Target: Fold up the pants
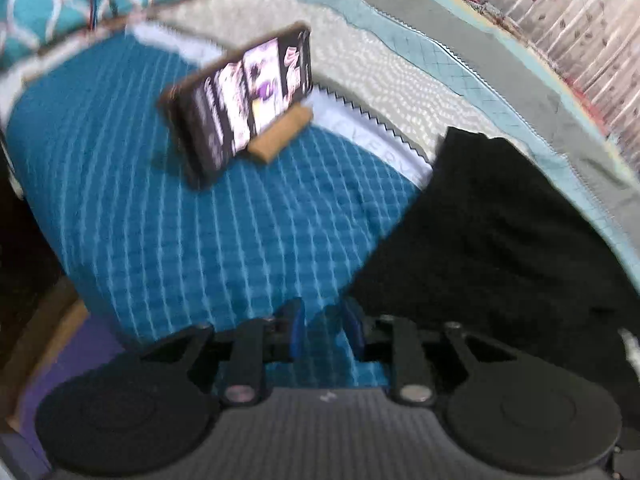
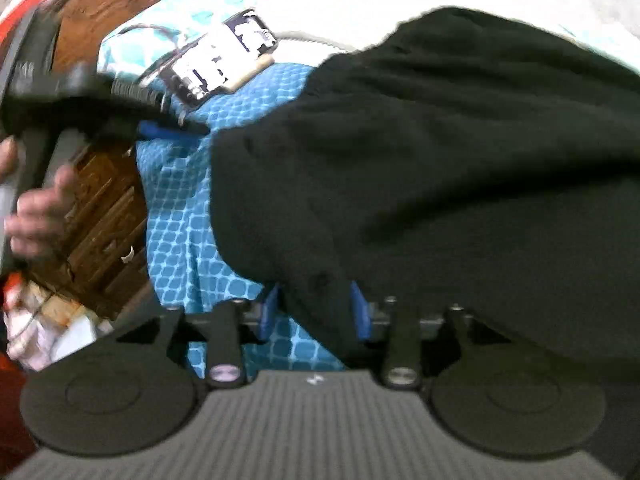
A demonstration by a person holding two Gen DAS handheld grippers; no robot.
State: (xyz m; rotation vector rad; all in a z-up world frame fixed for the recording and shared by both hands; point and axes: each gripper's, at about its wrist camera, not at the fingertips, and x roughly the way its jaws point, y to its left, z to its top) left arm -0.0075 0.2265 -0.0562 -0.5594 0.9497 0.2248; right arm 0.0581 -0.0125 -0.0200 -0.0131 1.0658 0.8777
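Pants, black, lie ahead of my right gripper, their edge between its parted fingers, unpinched. My left gripper, held level, gapes empty over bedspread, pants to its right.

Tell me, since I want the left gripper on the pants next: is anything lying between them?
Nothing visible. Only bare blue bedspread separates the left gripper from the black pants. The propped phone stands farther back, off that path.

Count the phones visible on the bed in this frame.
1. A single phone stands propped on a wooden stand on the blue checked bedspread, left of the black pants. The right wrist view shows the same phone; the pants could hide more.
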